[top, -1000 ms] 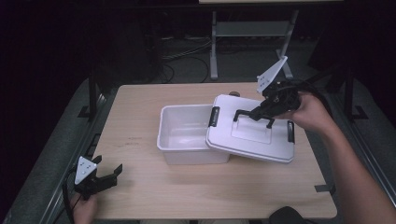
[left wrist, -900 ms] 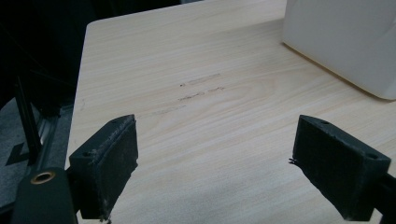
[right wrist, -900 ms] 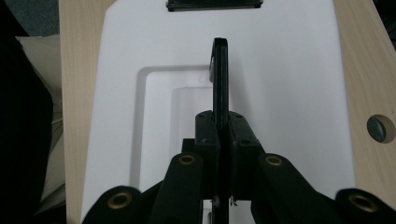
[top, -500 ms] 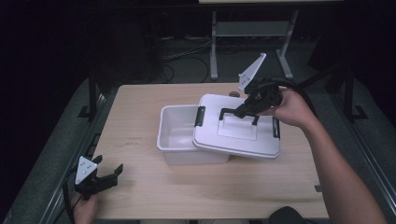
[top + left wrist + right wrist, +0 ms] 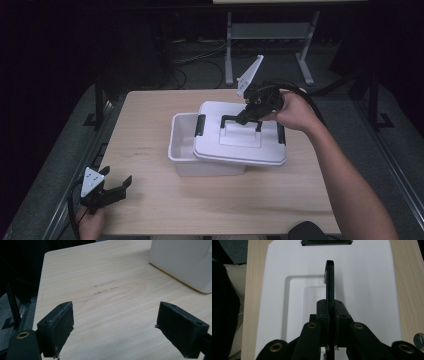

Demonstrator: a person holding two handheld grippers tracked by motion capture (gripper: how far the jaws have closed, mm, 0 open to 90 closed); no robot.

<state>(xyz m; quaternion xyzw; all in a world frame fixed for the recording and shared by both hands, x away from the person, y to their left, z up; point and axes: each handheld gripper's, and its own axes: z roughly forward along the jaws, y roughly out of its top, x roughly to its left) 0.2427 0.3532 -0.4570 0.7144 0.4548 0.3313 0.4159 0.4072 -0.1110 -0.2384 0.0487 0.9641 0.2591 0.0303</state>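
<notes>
From the high view we see the right gripper (image 5: 248,116) clamped on the black handle (image 5: 241,120) of the white lid (image 5: 240,147), which sits askew over the white bin (image 5: 181,145) mid-table, overhanging its right side. In the left gripper view our left gripper (image 5: 113,330) hangs spread and empty over bare table (image 5: 100,272). The right gripper view shows the jaws pinching the thin handle (image 5: 330,277) centrally; we judge the lid light, rigid and slick, so the handle's middle is the balanced hold.
</notes>
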